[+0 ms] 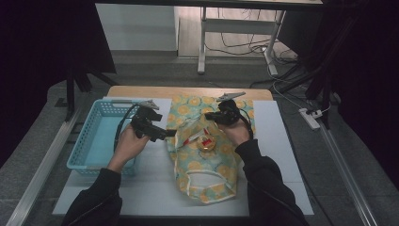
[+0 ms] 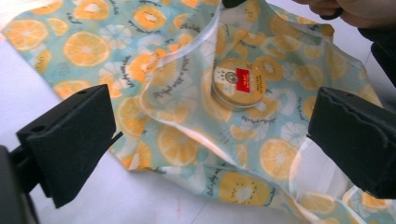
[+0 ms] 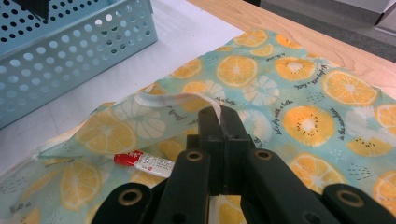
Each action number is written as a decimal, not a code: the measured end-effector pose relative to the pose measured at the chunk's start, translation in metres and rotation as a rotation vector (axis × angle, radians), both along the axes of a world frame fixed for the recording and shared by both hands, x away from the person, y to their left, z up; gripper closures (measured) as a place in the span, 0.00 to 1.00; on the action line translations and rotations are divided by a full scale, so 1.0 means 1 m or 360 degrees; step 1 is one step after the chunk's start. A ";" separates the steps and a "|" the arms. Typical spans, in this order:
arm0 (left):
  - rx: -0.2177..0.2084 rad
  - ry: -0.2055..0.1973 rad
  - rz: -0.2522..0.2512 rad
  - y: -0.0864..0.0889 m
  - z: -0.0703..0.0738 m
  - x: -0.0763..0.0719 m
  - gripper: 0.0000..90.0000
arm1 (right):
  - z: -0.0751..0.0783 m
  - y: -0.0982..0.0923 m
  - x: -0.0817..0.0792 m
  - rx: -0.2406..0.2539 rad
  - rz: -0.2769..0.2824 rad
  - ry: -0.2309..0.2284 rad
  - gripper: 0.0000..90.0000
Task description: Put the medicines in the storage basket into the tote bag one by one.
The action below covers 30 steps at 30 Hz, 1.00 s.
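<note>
A fabric bag (image 1: 207, 174) printed with orange slices lies on the white mat. My right gripper (image 1: 210, 116) is shut on the bag's white-edged rim (image 3: 168, 99) and holds it lifted, so the mouth gapes. Inside lie a round tin with a red label (image 2: 239, 83) and a small white tube with a red cap (image 3: 144, 162). The right gripper's (image 3: 223, 121) jaws meet on the cloth. My left gripper (image 1: 170, 133) hovers at the bag's left side, open. In the left gripper view its wide jaws (image 2: 212, 135) frame the tin from a distance with nothing between them.
A light blue perforated basket (image 1: 84, 136) stands on the mat at the left, close behind my left hand. The white mat (image 1: 150, 188) covers most of the wooden table (image 1: 141, 91). Dark curtains and stands surround the table.
</note>
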<state>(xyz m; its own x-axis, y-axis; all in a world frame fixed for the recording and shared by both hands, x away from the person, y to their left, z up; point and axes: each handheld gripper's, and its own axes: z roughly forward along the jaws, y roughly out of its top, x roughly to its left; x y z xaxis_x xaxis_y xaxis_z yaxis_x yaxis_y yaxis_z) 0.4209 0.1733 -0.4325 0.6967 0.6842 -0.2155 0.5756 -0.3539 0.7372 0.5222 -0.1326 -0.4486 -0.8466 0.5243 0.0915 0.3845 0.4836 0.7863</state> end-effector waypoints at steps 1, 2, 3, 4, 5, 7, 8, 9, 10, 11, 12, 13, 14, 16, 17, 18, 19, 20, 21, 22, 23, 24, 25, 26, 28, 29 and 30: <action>-0.0007 -0.0009 0.0009 0.003 0.000 0.000 0.01 | 0.000 0.000 0.000 -0.0001 0.0001 0.0001 1.00; -0.0004 -0.0008 0.0020 0.005 0.000 -0.001 0.00 | 0.000 0.000 0.000 -0.0001 0.0000 0.0001 1.00; 0.0000 -0.0008 0.0030 0.008 0.001 -0.001 0.00 | 0.000 -0.001 0.000 -0.0001 -0.0001 0.0002 1.00; 0.0005 -0.0009 0.0043 0.010 0.001 -0.001 0.00 | -0.001 -0.001 0.000 0.0000 -0.0001 0.0002 1.00; 0.0024 -0.0012 0.0053 0.013 0.002 -0.001 0.00 | -0.001 -0.001 0.000 -0.0001 -0.0002 0.0001 1.00; 0.0074 -0.0033 0.0085 0.018 0.003 -0.002 0.00 | -0.001 -0.001 0.000 0.0000 -0.0003 0.0000 1.00; 0.0094 -0.0041 0.0103 0.021 0.003 -0.002 0.00 | -0.001 -0.002 0.000 0.0001 -0.0003 0.0001 1.00; 0.0096 -0.0043 0.0119 0.024 0.003 -0.002 0.00 | -0.001 -0.002 0.000 0.0001 -0.0005 0.0001 1.00; 0.0087 -0.0044 0.0131 0.028 0.003 -0.002 0.00 | -0.001 -0.002 0.000 0.0001 -0.0005 0.0002 1.00; 0.0080 -0.0043 0.0137 0.033 0.003 -0.001 0.00 | -0.001 -0.002 0.000 0.0000 -0.0006 0.0001 1.00; 0.0074 -0.0046 0.0145 0.037 0.002 0.000 0.00 | -0.001 -0.003 0.000 0.0000 -0.0006 0.0001 1.00; 0.0074 -0.0045 0.0160 0.041 0.002 0.001 0.00 | -0.001 -0.003 0.000 0.0000 -0.0006 0.0001 1.00; 0.0080 -0.0042 0.0178 0.045 0.001 0.002 0.00 | -0.001 -0.003 0.000 -0.0001 -0.0006 0.0000 1.00; 0.0120 -0.0043 0.0214 0.053 -0.001 0.003 0.00 | -0.001 -0.003 0.000 -0.0001 -0.0007 0.0001 1.00; 0.0130 -0.0044 0.0235 0.057 -0.002 0.004 0.00 | -0.001 -0.003 0.000 -0.0001 -0.0007 0.0000 1.00; 0.0132 -0.0038 0.0253 0.060 -0.003 0.004 0.00 | -0.001 -0.003 0.000 -0.0002 -0.0007 0.0000 1.00; 0.0131 -0.0037 0.0275 0.064 -0.004 0.005 0.00 | -0.001 -0.003 0.000 -0.0002 -0.0006 0.0000 1.00; 0.0134 -0.0039 0.0296 0.067 -0.005 0.006 0.00 | -0.001 -0.003 0.000 -0.0002 -0.0006 0.0001 1.00; 0.0137 -0.0042 0.0315 0.071 -0.005 0.006 0.00 | -0.002 -0.003 0.000 -0.0003 -0.0005 0.0002 1.00; 0.0142 -0.0037 0.0331 0.074 -0.006 0.007 0.00 | -0.002 -0.002 0.000 -0.0003 -0.0005 0.0002 1.00; 0.0148 -0.0034 0.0349 0.078 -0.007 0.008 0.00 | -0.002 -0.002 0.000 -0.0004 -0.0003 0.0002 1.00; 0.0148 -0.0030 0.0363 0.081 -0.008 0.008 0.00 | -0.002 -0.002 0.000 -0.0006 -0.0002 0.0001 1.00; 0.0148 -0.0028 0.0370 0.084 -0.009 0.009 0.00 | -0.002 -0.002 0.000 -0.0006 -0.0001 0.0001 1.00; 0.0158 -0.0018 0.0381 0.086 -0.011 0.010 0.00 | -0.002 -0.001 0.000 -0.0004 0.0000 0.0002 1.00; 0.0201 0.0002 0.0412 0.090 -0.013 0.013 0.00 | -0.002 -0.001 -0.001 -0.0005 0.0000 0.0003 1.00; 0.0217 0.0007 0.0423 0.092 -0.014 0.014 0.00 | -0.002 -0.001 -0.001 -0.0005 0.0000 0.0004 1.00; 0.0220 0.0021 0.0440 0.094 -0.016 0.016 0.00 | -0.002 -0.001 -0.001 -0.0004 0.0001 0.0004 1.00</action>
<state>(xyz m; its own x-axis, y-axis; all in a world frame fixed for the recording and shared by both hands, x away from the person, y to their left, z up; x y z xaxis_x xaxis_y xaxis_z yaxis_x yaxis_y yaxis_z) 0.4368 0.2670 -0.4483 0.4777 0.8710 -0.1147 0.6731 -0.2790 0.6849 0.5214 -0.1333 -0.4510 -0.8467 0.5241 0.0922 0.3861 0.4859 0.7841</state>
